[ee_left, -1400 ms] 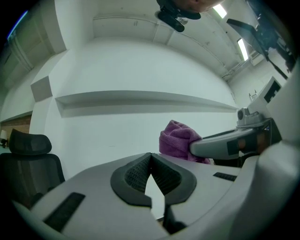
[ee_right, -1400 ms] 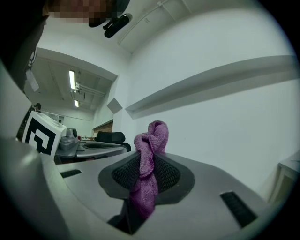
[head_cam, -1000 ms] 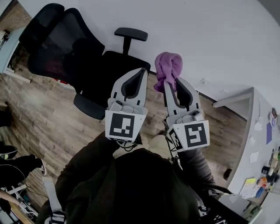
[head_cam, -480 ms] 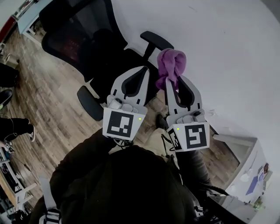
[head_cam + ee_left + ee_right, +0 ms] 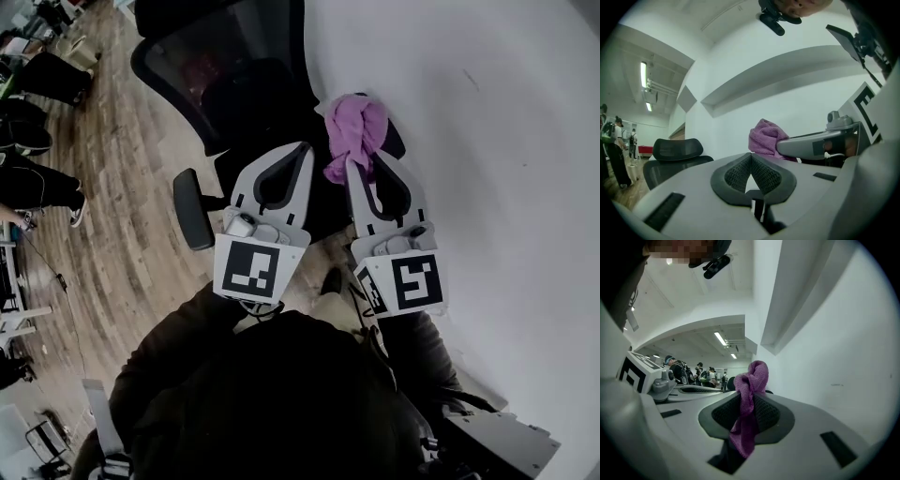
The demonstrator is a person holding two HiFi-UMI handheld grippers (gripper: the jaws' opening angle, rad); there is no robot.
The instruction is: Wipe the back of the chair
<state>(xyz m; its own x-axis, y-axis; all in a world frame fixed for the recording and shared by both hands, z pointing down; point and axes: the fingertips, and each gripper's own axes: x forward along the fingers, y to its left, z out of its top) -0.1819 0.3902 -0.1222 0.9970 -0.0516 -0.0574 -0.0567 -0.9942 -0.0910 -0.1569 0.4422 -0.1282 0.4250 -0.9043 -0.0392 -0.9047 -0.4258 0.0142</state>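
Two jaws of the right gripper [image 5: 353,161] are clamping a bunched purple cloth [image 5: 354,129], readying it for the black mesh chair back [image 5: 220,61]. The left gripper [image 5: 303,150] is hanging alongside, closed, empty.

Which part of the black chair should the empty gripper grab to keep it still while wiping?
Probably the armrest at the left of the office chair. It is a narrow bar sticking out free, slim enough for two jaws, and nearest the left gripper. Come from above, opening the jaws first; they are together now. The right gripper holds the purple cloth.
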